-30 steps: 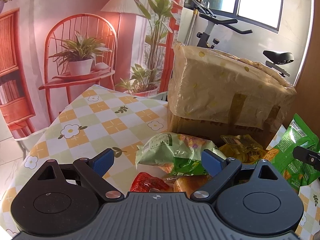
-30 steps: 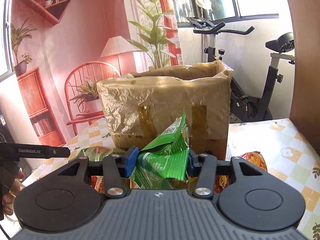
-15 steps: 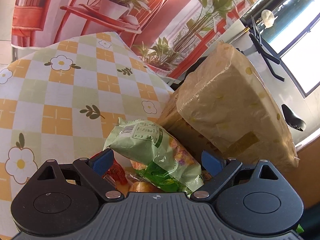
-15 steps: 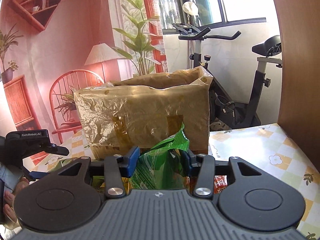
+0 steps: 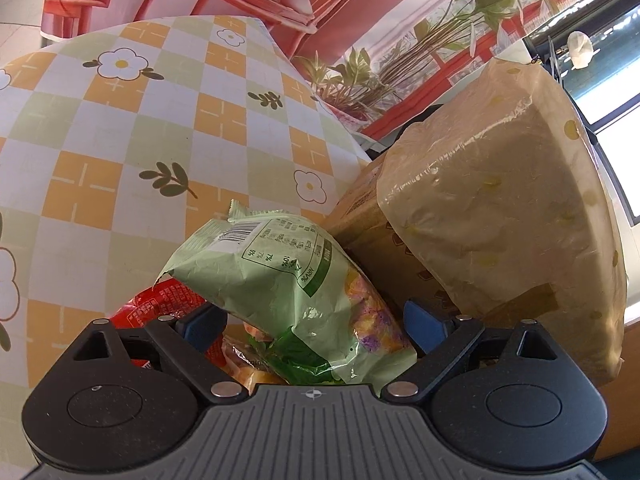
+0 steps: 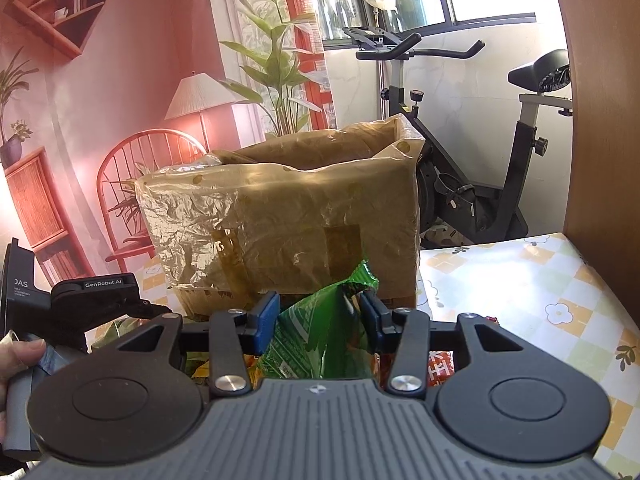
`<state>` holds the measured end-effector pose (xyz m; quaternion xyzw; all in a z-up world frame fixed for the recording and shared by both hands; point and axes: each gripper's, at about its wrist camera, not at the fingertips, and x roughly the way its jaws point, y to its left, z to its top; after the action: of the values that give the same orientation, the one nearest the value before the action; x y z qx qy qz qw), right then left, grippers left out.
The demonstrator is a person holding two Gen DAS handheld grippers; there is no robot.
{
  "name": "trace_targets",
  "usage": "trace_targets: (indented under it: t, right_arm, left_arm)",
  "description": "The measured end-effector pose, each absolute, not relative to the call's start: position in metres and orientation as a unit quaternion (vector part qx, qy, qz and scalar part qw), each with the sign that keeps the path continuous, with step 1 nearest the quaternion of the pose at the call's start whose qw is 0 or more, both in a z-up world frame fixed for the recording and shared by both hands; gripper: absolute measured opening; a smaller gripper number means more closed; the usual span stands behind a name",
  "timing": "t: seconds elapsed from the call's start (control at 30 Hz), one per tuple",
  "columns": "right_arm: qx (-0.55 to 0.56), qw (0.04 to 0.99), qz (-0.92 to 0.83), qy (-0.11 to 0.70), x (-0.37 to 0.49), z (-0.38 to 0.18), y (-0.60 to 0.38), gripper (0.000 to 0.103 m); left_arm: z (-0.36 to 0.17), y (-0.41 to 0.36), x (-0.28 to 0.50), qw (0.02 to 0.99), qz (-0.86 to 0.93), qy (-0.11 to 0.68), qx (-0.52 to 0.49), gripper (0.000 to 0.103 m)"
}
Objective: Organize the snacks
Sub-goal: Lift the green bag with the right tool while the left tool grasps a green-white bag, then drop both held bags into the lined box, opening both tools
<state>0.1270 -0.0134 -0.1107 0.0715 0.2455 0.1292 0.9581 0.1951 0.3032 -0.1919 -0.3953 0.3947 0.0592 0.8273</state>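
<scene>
One exercise bike (image 6: pixel 472 152), right view only

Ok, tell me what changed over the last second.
The left gripper tilted down and closed in over the pale green snack bag, fingers open. The right gripper stays shut on the dark green bag, drawn slightly back from the lined cardboard box.

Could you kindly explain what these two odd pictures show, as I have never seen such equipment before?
A person holds two handheld grippers, each with a camera looking along its two fingers. The left wrist view shows the left gripper open around a pale green snack bag lying on other snacks on the checked tablecloth. The right wrist view shows the right gripper shut on a dark green snack bag. Behind both stands a plastic-lined cardboard box.
</scene>
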Motion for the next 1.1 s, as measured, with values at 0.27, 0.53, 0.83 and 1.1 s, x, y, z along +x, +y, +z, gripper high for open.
trace_targets:
  t: [0.27, 0.53, 0.83, 1.1]
  right_arm:
    - [0.088, 0.955, 0.134, 0.248, 0.126, -0.105, -0.018, 0.046]
    - [0.099, 0.961, 0.140, 0.218, 0.112, -0.082, -0.024, 0.046]
    - [0.102, 0.969, 0.149, 0.167, 0.099, -0.044, -0.026, 0.046]
    - [0.097, 0.973, 0.169, 0.123, 0.111, -0.004, -0.026, 0.046]
  left_arm:
    - [-0.170, 0.298, 0.186, 0.871, 0.040, 0.384, -0.305, 0.065]
    - [-0.127, 0.293, 0.151, 0.920, 0.030, 0.325, -0.218, 0.060]
    - [-0.075, 0.284, 0.111, 0.958, 0.014, 0.238, -0.163, 0.058]
    - [-0.023, 0.277, 0.105, 0.978, -0.002, 0.161, -0.133, 0.057]
